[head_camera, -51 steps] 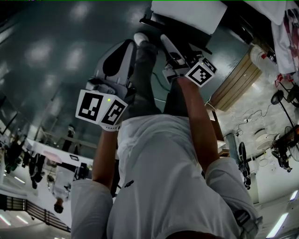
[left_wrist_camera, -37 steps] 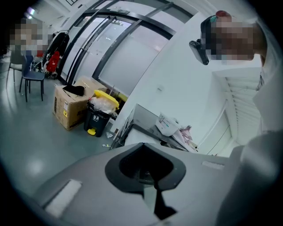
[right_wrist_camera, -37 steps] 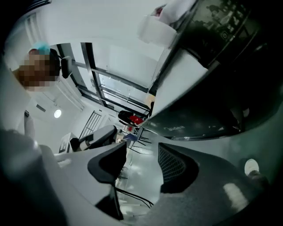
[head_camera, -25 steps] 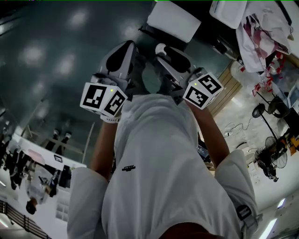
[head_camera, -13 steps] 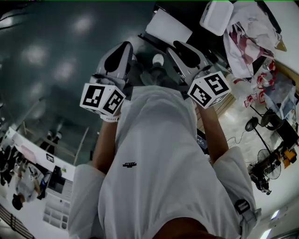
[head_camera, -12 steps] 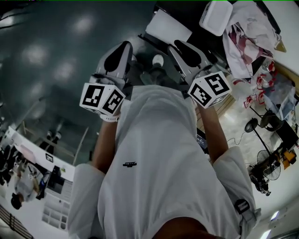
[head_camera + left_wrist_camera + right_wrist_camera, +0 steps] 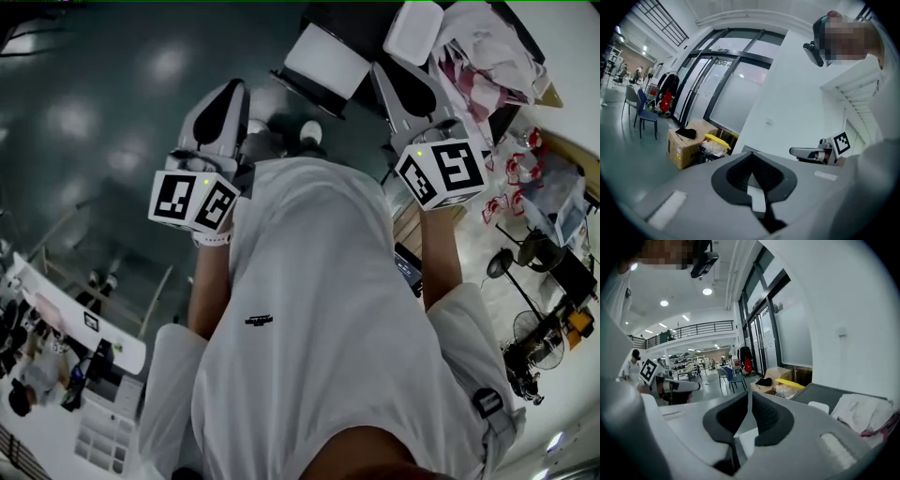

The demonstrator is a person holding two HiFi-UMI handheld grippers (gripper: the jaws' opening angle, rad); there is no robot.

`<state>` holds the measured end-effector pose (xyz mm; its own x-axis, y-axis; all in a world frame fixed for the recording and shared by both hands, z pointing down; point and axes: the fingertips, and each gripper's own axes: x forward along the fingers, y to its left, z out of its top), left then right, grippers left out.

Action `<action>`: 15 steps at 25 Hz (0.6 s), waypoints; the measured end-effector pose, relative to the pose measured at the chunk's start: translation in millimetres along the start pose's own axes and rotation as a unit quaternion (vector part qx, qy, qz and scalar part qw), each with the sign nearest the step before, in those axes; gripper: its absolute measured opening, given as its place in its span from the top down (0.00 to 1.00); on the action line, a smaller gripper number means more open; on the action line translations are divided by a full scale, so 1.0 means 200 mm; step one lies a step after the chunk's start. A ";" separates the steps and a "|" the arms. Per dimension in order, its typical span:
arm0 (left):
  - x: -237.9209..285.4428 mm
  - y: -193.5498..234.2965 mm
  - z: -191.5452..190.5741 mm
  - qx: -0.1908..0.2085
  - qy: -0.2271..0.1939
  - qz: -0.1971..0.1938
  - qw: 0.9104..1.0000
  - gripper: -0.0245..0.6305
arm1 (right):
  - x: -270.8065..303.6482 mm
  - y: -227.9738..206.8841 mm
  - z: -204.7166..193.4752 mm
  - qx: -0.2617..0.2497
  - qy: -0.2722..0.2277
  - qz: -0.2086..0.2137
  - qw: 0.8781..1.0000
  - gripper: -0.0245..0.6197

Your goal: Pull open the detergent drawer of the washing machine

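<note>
Grippers both up at chest height in front of the person's white T-shirt (image 7: 319, 328), pointing away from the body, nothing in either one. We read the left gripper (image 7: 751, 158) as clenched: its dark pads meet at the tips in the left gripper view and nothing sits between them. We see the right gripper (image 7: 749, 401) closing, with a thin slit left between the pads and only air in it. Marker cubes show in the head view, the left cube (image 7: 192, 200) beside the shirt's left side, the right cube (image 7: 441, 173) higher on the other side.

We cannot pick out the detergent drawer in any view, and we cannot tell which unit is the washing machine. Near the head view's top edge we see a white-topped unit (image 7: 323, 56), and to its right a white box (image 7: 412, 28) and a heap of clothes (image 7: 487, 52).

In the right gripper view a grey flat top (image 7: 825, 397) lies to the right of the jaws, with a crumpled white cloth (image 7: 862, 413) at its right edge.

In the left gripper view a cardboard box (image 7: 682, 147) stands on the grey floor (image 7: 628, 159) at the foot of the glass doors (image 7: 722, 93), a yellow-lidded bin (image 7: 715, 140) just beside it, a blue chair (image 7: 647, 117) further along the floor's left side.
</note>
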<state>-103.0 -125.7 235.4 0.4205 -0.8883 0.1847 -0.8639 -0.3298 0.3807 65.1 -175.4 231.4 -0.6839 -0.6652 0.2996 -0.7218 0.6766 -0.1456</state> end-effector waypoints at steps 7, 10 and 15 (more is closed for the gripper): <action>-0.10 -0.05 0.08 0.035 -0.024 0.011 0.999 0.94 | -0.19 -0.10 0.18 -0.052 -0.036 -0.042 0.997 0.91; -0.13 -0.07 0.10 0.042 -0.033 0.017 0.998 0.94 | -0.27 -0.13 0.22 -0.059 -0.046 -0.058 0.996 0.91; -0.14 -0.11 0.16 0.056 -0.050 0.020 0.997 0.94 | -0.40 -0.19 0.26 -0.074 -0.067 -0.080 0.992 0.91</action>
<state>-103.9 -103.5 192.9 0.3604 -0.9269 0.1045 -0.9070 -0.3221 0.2712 140.9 -164.5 164.7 -0.5770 -0.7972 0.1779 -0.8056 0.5913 0.0371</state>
